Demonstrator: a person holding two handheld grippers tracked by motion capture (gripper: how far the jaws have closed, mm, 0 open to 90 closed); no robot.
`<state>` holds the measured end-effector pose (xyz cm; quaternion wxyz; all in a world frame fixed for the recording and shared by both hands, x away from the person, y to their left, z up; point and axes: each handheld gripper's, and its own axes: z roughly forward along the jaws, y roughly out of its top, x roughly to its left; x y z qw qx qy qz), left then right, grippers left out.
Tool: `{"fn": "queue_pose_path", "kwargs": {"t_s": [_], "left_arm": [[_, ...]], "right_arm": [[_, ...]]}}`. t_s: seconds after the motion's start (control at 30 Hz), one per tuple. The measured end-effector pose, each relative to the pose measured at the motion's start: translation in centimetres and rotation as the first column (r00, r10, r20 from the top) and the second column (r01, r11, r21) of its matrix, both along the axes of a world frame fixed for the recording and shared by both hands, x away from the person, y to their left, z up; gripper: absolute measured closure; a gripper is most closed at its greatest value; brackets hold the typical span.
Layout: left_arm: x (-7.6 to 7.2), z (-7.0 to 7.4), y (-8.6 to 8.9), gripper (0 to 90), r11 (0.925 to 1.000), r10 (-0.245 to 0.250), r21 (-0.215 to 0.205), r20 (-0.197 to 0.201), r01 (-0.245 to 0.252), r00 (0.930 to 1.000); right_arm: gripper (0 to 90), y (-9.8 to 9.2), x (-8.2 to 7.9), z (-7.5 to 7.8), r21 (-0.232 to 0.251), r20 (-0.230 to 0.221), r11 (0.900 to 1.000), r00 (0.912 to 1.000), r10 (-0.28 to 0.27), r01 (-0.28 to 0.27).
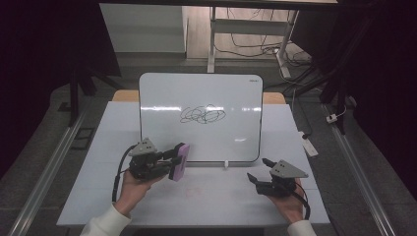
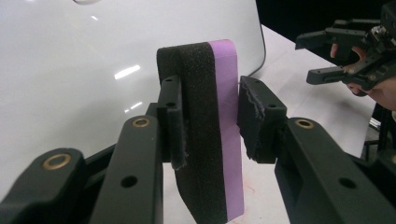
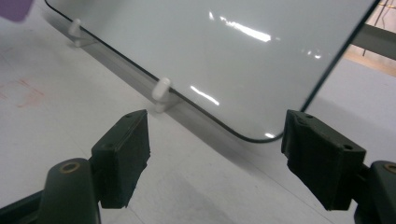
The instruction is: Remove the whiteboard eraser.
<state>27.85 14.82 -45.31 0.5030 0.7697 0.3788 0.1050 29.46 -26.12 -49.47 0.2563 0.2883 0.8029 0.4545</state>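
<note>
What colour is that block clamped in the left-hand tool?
The eraser is purple with a black foam layer, clearest in the left gripper view.

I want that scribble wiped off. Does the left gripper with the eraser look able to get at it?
Probably yes. The left gripper grips the eraser at the whiteboard's lower left; nothing stands between it and the scribble, up and rightward.
</note>
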Motion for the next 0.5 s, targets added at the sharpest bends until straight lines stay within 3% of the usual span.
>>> {"fn": "queue_pose_path", "kwargs": {"t_s": [0.5], "left_arm": [[0.1, -1.3, -2.4, 62.4, 0.9996, -0.029, -0.002, -0.008, 0.029, 0.9996]], "right_arm": [[24.1, 3.1, -0.8, 0.6, 0.059, -0.032, 0.996, 0.9971, 0.069, -0.067]]}}
